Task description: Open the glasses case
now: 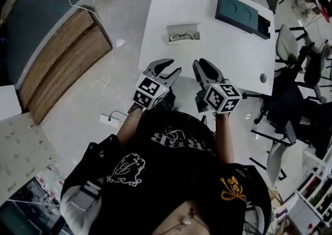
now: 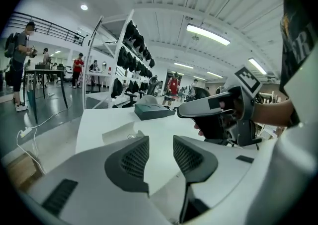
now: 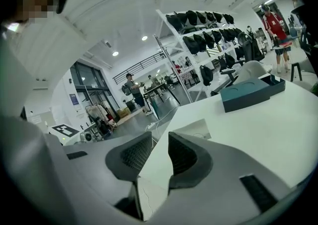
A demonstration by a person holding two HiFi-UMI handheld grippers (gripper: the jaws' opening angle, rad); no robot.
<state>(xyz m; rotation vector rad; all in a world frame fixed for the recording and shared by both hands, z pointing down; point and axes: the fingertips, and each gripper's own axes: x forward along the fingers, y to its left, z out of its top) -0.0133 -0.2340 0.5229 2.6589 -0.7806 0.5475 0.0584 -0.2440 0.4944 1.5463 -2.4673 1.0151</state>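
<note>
The glasses case (image 1: 183,33) is a pale box lying open on the white table (image 1: 228,57), with a pair of glasses showing inside it. The left gripper view shows the case (image 2: 121,132) beyond the jaws, and it appears small in the right gripper view (image 3: 196,129). My left gripper (image 1: 167,68) hangs over the table's near edge, well short of the case, open with nothing between its jaws (image 2: 160,152). Beside it, my right gripper (image 1: 203,65) is also open and empty (image 3: 160,154). It appears from the side in the left gripper view (image 2: 208,107).
A teal box (image 1: 243,15) lies at the table's far right corner. Office chairs (image 1: 290,88) stand to the right of the table. A wooden bench (image 1: 62,57) and a white cable (image 1: 106,86) lie on the floor at left. People stand far off in the hall.
</note>
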